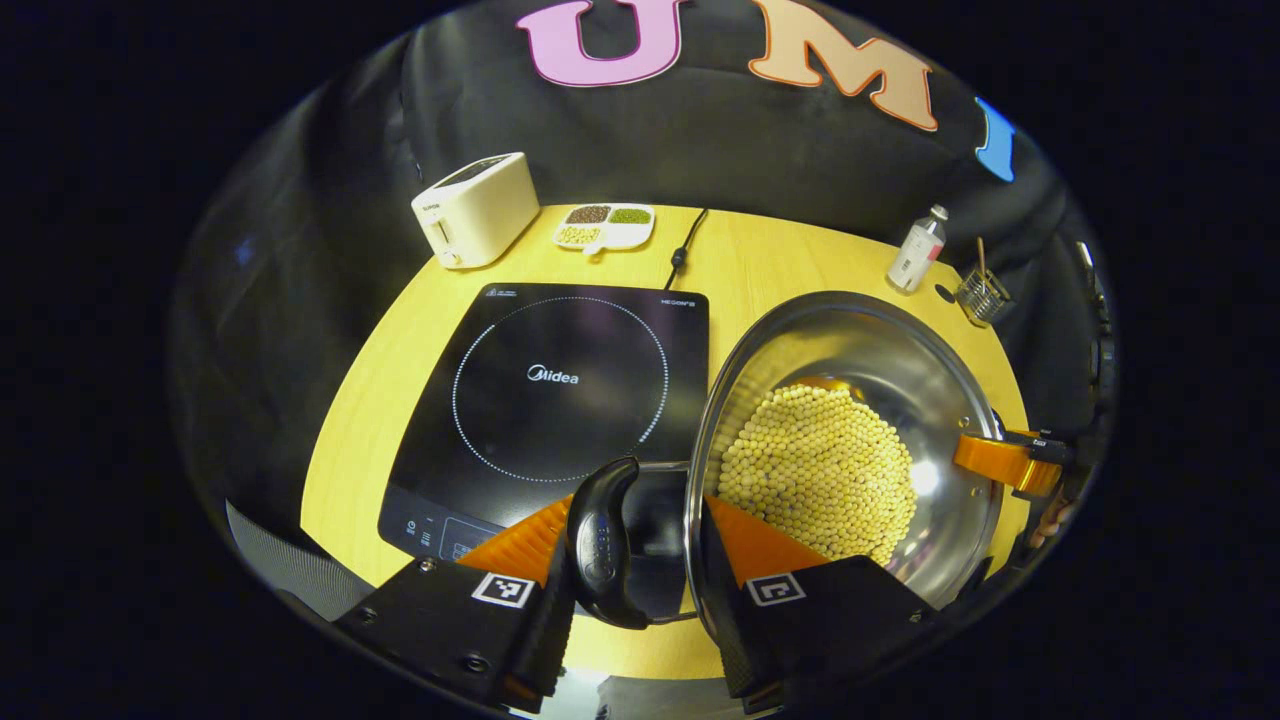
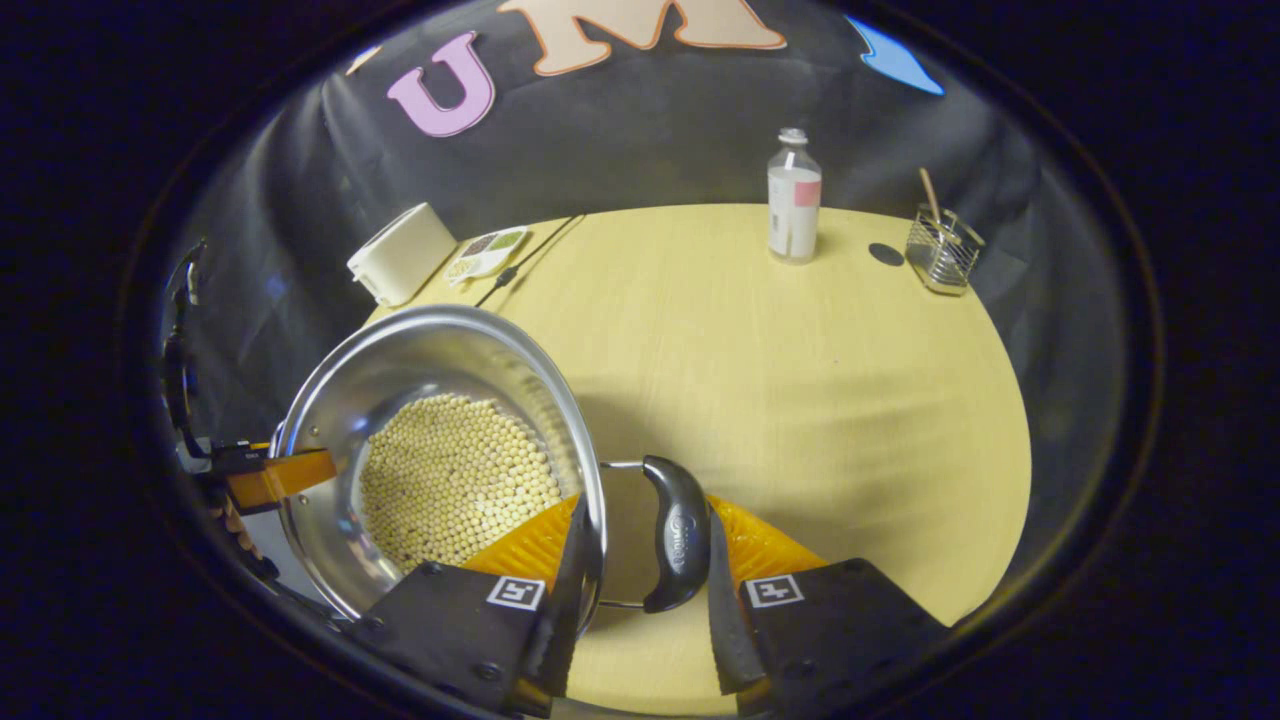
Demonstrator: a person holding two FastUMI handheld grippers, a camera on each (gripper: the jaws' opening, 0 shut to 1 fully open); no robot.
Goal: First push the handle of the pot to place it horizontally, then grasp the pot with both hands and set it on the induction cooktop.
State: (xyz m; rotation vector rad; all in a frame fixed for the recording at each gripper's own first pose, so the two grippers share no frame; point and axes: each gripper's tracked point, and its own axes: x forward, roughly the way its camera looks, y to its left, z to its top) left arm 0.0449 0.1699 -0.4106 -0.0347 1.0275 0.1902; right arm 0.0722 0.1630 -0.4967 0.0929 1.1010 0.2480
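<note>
A steel pot (image 1: 900,360) holding soybeans (image 1: 815,470) sits just right of the black induction cooktop (image 1: 560,380), its rim overlapping the cooktop's right edge. My left gripper (image 1: 635,520) clamps the pot's near side, one finger outside the black handle (image 1: 600,540) and the other inside the wall. In the right gripper view my right gripper (image 2: 645,520) grips the pot (image 2: 420,350) the same way, across its other black handle (image 2: 678,535) and the wall. Each view also shows the other gripper's finger at the far rim. I cannot tell whether the pot is off the table.
On the round wooden table (image 2: 800,400), a white toaster (image 1: 475,208) and a divided dish of beans (image 1: 607,225) stand behind the cooktop, beside its cord (image 1: 685,250). A small bottle (image 2: 793,200) and a wire holder (image 2: 942,250) stand at the far right.
</note>
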